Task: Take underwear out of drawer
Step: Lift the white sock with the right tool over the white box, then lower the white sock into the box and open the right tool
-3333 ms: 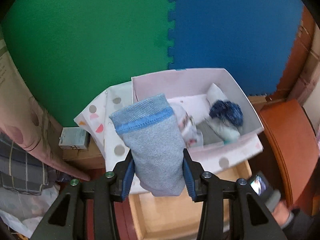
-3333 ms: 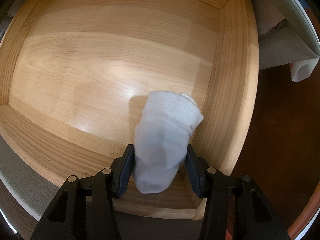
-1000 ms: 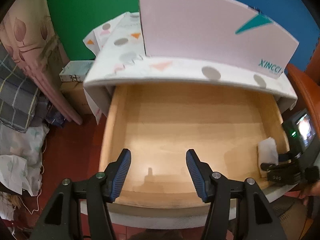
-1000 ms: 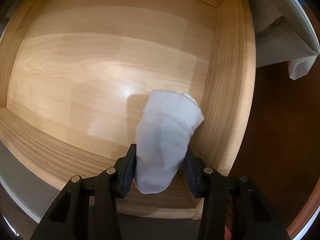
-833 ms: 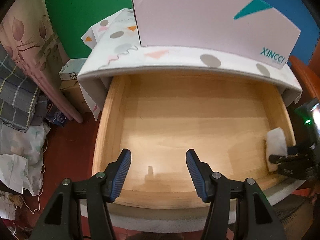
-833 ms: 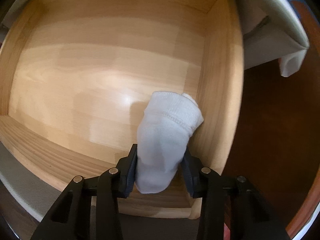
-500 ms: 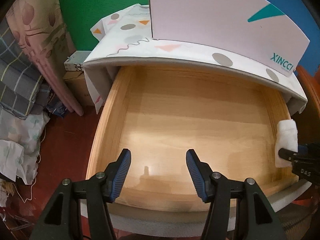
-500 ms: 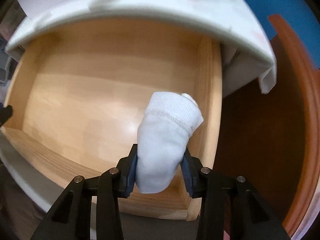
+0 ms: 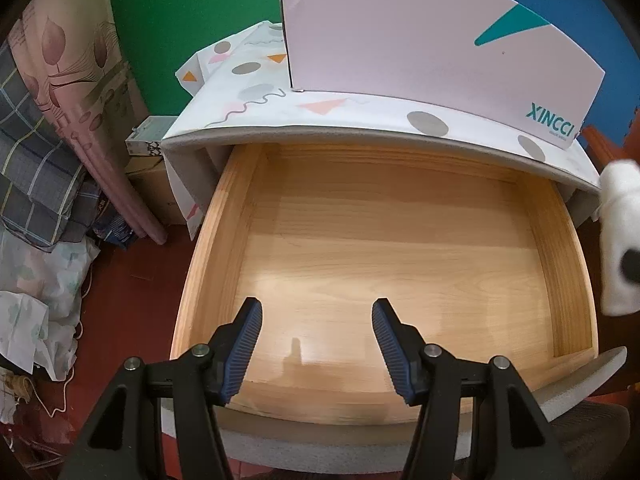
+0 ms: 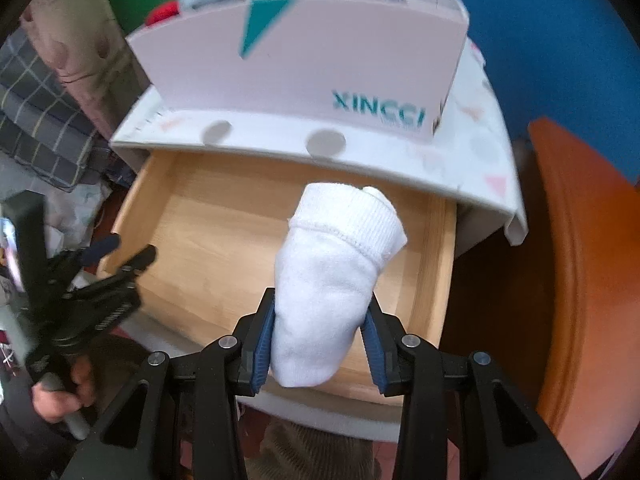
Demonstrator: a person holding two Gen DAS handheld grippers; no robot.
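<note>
- Left wrist view: the left gripper (image 9: 316,344) hangs with jaws apart and nothing between them, the bare wooden drawer (image 9: 400,240) below. The white rolled garment (image 9: 618,240), a second ago low at the drawer's right wall, now rides above it, right of the jaws.
- Right wrist view: the right gripper (image 10: 320,338) clamps the garment (image 10: 332,288), lifted clear; the pink box (image 10: 312,60) stands beyond the jaws. Judging by this, the drawer is emptied.

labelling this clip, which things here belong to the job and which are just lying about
Job things:
- white rolled cotton garment, in right gripper
- open wooden drawer
- pink cardboard box
- left gripper, empty

Lying about:
- orange wooden chair
- grey checked fabric
</note>
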